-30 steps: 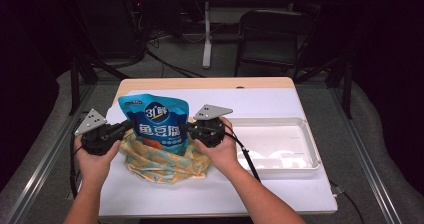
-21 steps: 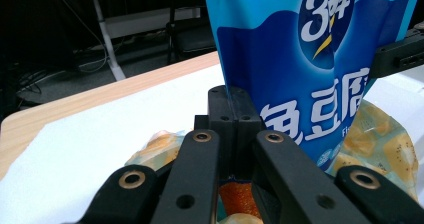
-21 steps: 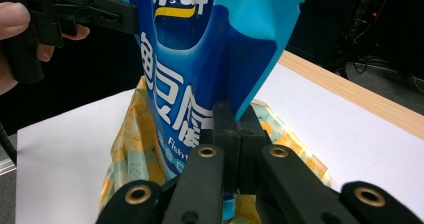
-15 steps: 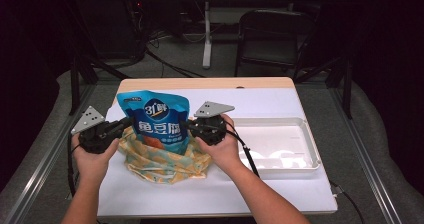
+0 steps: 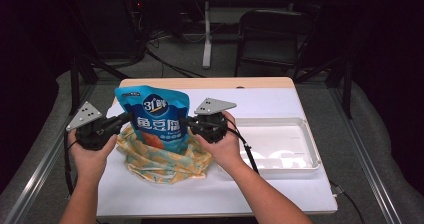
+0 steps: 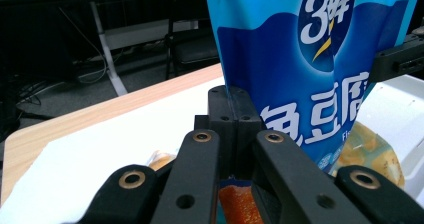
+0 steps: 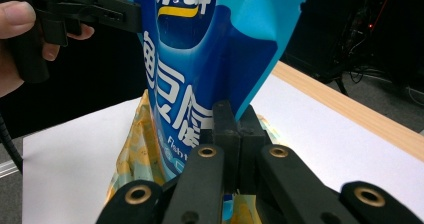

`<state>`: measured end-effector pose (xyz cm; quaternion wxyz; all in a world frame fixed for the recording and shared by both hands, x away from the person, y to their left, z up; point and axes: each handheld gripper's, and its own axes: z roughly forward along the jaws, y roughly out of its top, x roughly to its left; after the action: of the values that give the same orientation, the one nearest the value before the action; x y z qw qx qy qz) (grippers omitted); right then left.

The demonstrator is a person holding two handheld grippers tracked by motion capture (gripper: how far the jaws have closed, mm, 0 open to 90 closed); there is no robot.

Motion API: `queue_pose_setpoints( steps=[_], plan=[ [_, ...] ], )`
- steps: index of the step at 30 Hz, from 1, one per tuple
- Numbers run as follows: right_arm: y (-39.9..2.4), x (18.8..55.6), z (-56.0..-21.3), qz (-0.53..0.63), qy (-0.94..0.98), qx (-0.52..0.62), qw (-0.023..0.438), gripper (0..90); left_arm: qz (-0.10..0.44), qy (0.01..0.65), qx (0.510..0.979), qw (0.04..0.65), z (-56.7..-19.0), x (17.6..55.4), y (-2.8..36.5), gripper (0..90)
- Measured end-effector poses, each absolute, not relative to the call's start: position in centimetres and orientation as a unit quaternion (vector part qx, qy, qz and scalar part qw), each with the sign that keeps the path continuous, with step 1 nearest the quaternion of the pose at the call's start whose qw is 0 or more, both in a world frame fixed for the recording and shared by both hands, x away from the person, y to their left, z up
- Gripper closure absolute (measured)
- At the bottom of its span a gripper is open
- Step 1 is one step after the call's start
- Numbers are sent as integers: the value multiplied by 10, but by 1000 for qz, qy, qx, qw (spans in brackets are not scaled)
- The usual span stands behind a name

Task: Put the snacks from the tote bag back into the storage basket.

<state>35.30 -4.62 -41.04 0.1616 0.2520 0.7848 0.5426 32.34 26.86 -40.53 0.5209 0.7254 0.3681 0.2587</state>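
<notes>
1. Both tools clamp the blue pouch point(image 5: 154, 119): our left tool point(image 5: 126, 120) grips its left edge, our right tool point(image 5: 187, 121) its right edge.
2. Since a second ago little has changed; the pouch stays upright over the patterned cloth point(image 5: 162, 159) on the table point(image 5: 280, 104), so we judge it steadied, not yet moved to the white tray point(image 5: 300, 134).
3. Print reads "3鲜", "鱼豆腐" and "Fish".

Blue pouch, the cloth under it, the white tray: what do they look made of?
Blue pouch: probably flexible plastic film, glossy; it creases and catches light where the left gripper and right gripper pinch its edges.
Cloth: soft patterned fabric, matte; it lies in loose folds.
White tray: looks like rigid moulded plastic, smooth with slight sheen and a raised rim; can't rule out coated metal.
</notes>
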Motion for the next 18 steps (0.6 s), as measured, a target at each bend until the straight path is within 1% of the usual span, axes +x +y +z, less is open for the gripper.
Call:
queue_pose_setpoints(
  steps=[10, 18],
  plan=[
    [-50, 350, -396, 548, 780, 248, 170, 900, 268, 359, 721, 529, -388, 322, 266, 900],
    [-56, 348, -382, 553, 778, 242, 175, 900, 265, 356, 717, 538, -377, 319, 261, 900]
  ],
)
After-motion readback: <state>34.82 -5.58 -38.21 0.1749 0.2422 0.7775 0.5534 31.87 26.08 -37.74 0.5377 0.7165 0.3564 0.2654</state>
